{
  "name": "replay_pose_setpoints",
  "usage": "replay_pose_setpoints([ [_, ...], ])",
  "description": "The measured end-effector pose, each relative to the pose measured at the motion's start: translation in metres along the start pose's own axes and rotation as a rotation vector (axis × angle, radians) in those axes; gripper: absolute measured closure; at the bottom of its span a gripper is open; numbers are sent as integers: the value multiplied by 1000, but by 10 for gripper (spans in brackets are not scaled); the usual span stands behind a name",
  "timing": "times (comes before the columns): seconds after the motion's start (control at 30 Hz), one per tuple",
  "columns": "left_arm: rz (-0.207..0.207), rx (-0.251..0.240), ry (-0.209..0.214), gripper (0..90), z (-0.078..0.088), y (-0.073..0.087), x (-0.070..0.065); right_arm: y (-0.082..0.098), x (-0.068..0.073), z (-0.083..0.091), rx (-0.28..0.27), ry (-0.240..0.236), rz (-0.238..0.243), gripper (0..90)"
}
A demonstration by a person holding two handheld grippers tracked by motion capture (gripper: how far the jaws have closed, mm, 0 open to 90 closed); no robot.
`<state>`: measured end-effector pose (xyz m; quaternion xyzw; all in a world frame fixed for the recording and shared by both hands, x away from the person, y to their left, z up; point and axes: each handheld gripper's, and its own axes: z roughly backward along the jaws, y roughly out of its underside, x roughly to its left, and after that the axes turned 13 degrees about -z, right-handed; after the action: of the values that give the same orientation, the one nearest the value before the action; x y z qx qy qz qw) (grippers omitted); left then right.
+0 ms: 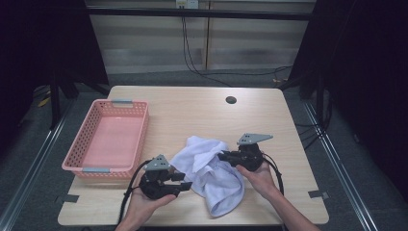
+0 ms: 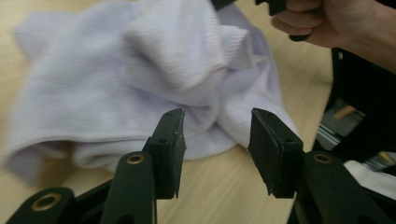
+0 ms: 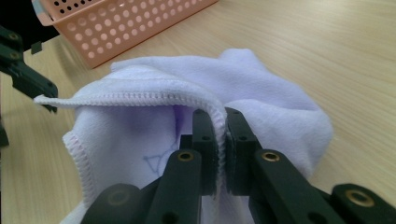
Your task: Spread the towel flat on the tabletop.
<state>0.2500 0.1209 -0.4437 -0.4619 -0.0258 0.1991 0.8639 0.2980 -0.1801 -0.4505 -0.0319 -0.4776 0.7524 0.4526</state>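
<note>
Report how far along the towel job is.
Done: the right gripper is shut on the white towel's stitched edge. In hand: the left gripper, jaws open, faces the crumpled towel without pinching it. Left: the towel lies bunched on the table; the pink basket holds nothing.

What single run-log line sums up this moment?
right gripper: shut on white cloth hem | left gripper: open, short of cloth | pink perforated plastic basket: nothing inside

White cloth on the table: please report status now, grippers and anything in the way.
Right gripper shut on hemmed edge of crumpled white cloth. Left gripper open, just short of the cloth, gripping nothing. Pink perforated plastic basket off to the side, nothing blocking.
</note>
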Motion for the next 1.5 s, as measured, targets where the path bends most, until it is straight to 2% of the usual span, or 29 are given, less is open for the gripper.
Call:
replay_pose_setpoints([
  [0.03,-18,1,8,589,-7,-1,-3,0,1,-1,3,-3,1,848],
  [0.1,-24,-11,29,589,-21,-9,-7,1,4,-4,14,-16,6,848],
  [0.13,-24,-11,29,573,-21,-9,-7,1,4,-4,14,-16,6,848],
  [0.23,-29,-29,13,506,-35,-22,-8,2,5,-4,16,-29,7,849],
  [0.3,-24,-31,-13,454,-42,-28,-3,2,4,-4,19,-26,5,850],
  [0.37,30,-33,-28,390,-50,-32,5,2,3,-4,20,-27,3,849],
  [0.4,31,-28,-52,388,-54,-33,8,2,3,-4,21,-26,3,850],
  [0.43,31,-33,-53,381,-58,-33,12,2,2,-4,23,-26,0,851],
  [0.47,51,-35,-52,362,-63,-32,16,2,2,-5,26,-29,-2,852],
  [0.5,56,-21,-59,352,-66,-33,19,3,3,-6,33,-32,2,853],
  [0.53,53,-24,-64,352,-69,-33,21,3,3,-6,33,-32,2,853],
  [0.63,72,-52,-34,333,-77,-35,30,4,2,-8,40,-34,0,856],
  [0.67,58,-51,-37,323,-80,-36,32,4,2,-8,44,-38,-1,856],
  [0.7,74,-54,-36,343,-83,-37,34,4,1,-8,45,-38,-6,857],
  [0.73,66,-56,-47,380,-87,-36,38,4,0,-8,47,-40,-8,858],
  [0.77,62,-61,-58,558,-89,-35,41,4,-3,-7,44,-33,-15,860],
  [0.8,62,-61,-58,635,-89,-35,41,4,-3,-7,44,-33,-15,860],
  [0.83,48,-53,-51,635,-90,-35,43,4,-4,-7,45,-33,-25,860],
  [0.87,28,-49,-66,757,-89,-34,44,4,-6,-6,39,-24,-27,860],
  [0.93,38,-61,-36,818,-86,-32,47,4,-8,-5,38,-23,-31,860],
  [0.97,30,-55,-46,831,-84,-32,48,4,-9,-4,36,-26,-33,859],
  [1.13,38,-83,-36,842,-76,-36,47,0,-13,0,10,-6,-40,859],
  [1.2,20,-94,-47,842,-69,-43,48,-9,-18,8,-24,6,-55,860],
  [1.23,12,-124,-57,842,-57,-54,50,-14,-19,11,-38,13,-55,860],
  [1.27,12,-124,-57,843,-57,-54,50,-14,-19,11,-38,13,-55,860],
  [1.4,-19,-185,-95,847,-30,-76,55,-42,-23,31,-108,35,-51,862],
  [1.43,-34,-192,-118,847,-22,-81,56,-50,-23,36,-128,47,-48,862],
  [1.47,-36,-209,-125,847,-14,-85,58,-66,-26,48,-169,62,-47,863],
  [1.5,-39,-226,-141,847,-6,-89,60,-66,-26,48,-169,62,-47,863],
])
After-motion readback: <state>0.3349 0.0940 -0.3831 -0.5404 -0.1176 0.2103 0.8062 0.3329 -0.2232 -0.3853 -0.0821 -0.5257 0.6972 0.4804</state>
